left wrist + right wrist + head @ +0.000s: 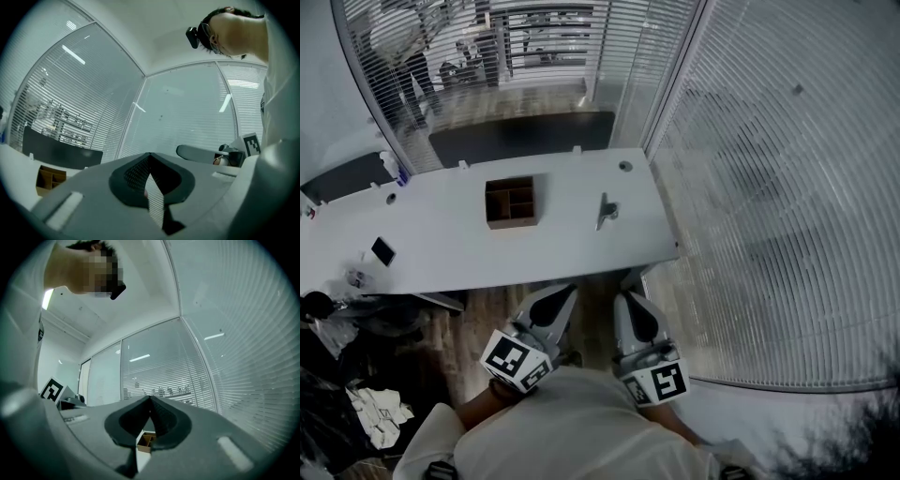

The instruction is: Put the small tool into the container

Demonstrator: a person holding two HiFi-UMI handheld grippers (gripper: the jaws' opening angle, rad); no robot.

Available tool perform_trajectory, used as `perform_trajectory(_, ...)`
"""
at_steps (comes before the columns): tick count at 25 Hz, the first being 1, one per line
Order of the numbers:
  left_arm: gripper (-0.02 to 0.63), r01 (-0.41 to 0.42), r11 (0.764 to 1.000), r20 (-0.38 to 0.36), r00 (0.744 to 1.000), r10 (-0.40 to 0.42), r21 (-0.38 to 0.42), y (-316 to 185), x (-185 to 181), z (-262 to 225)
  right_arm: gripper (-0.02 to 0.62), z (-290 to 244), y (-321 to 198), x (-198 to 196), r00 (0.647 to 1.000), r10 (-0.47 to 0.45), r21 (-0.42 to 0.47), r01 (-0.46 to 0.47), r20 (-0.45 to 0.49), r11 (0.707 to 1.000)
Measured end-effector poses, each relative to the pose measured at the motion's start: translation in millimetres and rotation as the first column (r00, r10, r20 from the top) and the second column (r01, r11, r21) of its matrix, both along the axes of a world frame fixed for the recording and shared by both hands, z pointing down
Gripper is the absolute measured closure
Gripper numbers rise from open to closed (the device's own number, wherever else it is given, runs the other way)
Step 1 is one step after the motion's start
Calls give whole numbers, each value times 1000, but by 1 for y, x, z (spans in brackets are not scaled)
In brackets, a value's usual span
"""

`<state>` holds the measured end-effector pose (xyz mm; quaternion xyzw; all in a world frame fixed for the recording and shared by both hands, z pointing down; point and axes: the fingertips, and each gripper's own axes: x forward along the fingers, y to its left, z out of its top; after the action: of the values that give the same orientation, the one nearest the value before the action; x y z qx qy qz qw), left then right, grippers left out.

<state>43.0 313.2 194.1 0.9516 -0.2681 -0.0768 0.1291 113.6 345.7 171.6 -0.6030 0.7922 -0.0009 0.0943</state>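
A brown wooden box (510,202) with several compartments stands on the white table (469,239). The small grey metal tool (606,211) lies to its right, apart from it. Both grippers are held low near the person's body, short of the table's front edge. My left gripper (563,292) is shut and holds nothing; its closed tip (150,157) points upward, with the box (49,180) low at the left. My right gripper (629,300) is also shut and empty; below its closed tip (150,399) the box (146,440) shows through the gap.
A small black flat object (382,250) and a small clear item (358,278) lie on the table's left part. Glass walls with blinds (769,187) close off the right and back. Dark clutter (356,375) sits on the floor at the left.
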Motion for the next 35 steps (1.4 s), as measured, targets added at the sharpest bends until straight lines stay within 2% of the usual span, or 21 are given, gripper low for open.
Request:
perform_trajectory(8,603,12,1000,10,1000,-12,-4,10,10,1,595,1,9,12,1000,-9,-1,9,9,1000)
perform_trajectory(16,603,37,999,11,999,-37,-11,2,1,5,595,7,0,5,999,-33,-14,33,13,999)
perform_trajectory(25,603,37,999,10,999,-37,0,-26,-6,11,595,13,-27,-4,999,-35,-16,35,12,999)
perform_trajectory(30,603,44,999,10,999,-44,-15,-53,-11,14,595,12,-54,-10,999,-28,-11,27,-43,1000)
perform_trajectory(35,603,55,998,13,998,-54,-27,-89,-17,18,595,16,-89,-19,998,-54,-32,53,-19,998)
